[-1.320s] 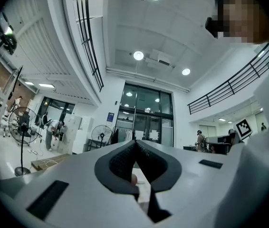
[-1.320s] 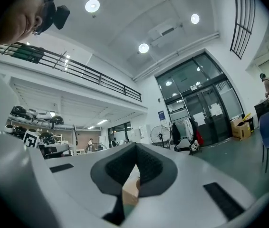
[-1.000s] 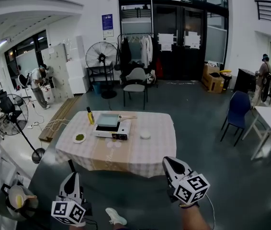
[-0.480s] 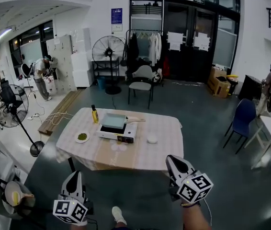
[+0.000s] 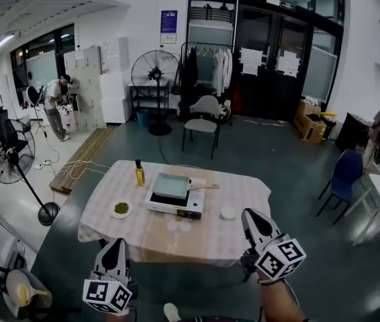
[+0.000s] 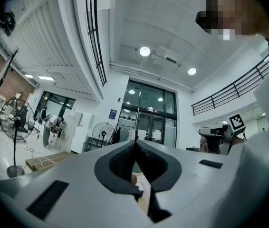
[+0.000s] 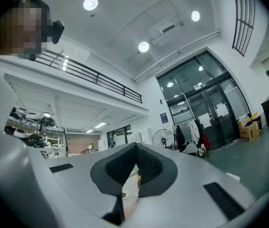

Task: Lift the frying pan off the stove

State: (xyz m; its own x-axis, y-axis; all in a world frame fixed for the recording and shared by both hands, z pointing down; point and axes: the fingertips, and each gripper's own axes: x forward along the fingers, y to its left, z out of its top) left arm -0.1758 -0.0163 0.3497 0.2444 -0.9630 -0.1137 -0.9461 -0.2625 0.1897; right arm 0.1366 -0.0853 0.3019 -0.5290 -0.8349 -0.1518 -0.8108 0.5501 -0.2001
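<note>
Head view: I've got a white portable gas stove (image 5: 165, 205) w/ a black front strip, sitting roughly mid-table on a beige-and-white checked tablecloth (image 5: 203, 237). The task item, a square grey-green frying pan (image 5: 171, 186), sits flat on top of the stove, w/ its pale straight handle (image 5: 205, 186) sticking out past the stove's right side. Just beside the stove's rear-left corner stands a yellow bottle w/ dark cap (image 5: 139, 173), upright. Front-left of the stove, near but not touching, is a small white plate (image 5: 114, 211) w/ sth green on it. Right of the stove, apart from it, lies a small white round dish (image 5: 227, 212). Both tools are on my side of the table, well apart from stove & pan, touching nothing. The left gripper (image 5: 119, 244), grey w/ a marker cube, hangs front-left of the stove, past the table's near edge. The right gripper (image 5: 250, 215) is front-right of the stove, and its tip overlaps the cloth's near-right corner in frame; I can't tell if it's actually over the table. Left gripper view: dark ribbed pads pressed together at the tips, nothing pinched btwn them, camera aimed up at ceiling lights & glass doors. Right gripper view: same, jaws closed tip to tip, empty. Far behind the stove are a grey chair (image 5: 204, 109), a big black standing fan (image 5: 155, 69) & a rack of white coats (image 5: 218, 69).
</note>
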